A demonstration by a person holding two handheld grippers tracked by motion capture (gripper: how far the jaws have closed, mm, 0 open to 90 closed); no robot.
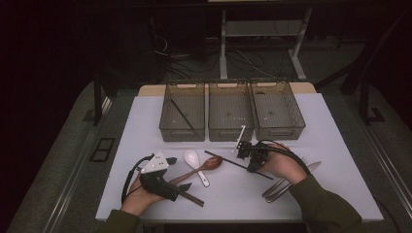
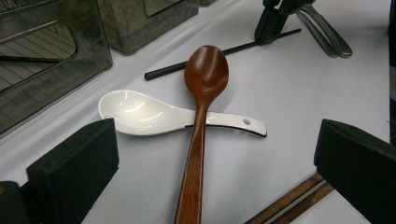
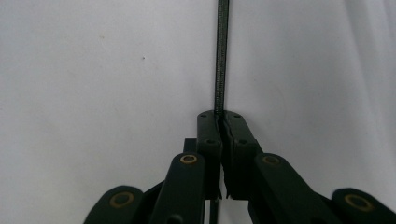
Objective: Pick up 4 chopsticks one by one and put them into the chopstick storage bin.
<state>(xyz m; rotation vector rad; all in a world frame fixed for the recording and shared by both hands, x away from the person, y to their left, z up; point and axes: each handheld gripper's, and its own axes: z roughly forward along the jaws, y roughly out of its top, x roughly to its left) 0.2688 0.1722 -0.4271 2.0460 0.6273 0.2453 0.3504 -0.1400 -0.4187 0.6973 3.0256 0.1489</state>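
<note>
No lettering, label, brand mark or number can be read anywhere; neither the cutlery, the containers nor the table carries legible print.

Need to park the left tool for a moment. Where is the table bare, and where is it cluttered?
Bare: the white table left of the left bin, and the near edge between the forearms. Crowded: the middle, where the wooden spoon crosses the white spoon, and around the right tool shut on the black chopstick.
</note>
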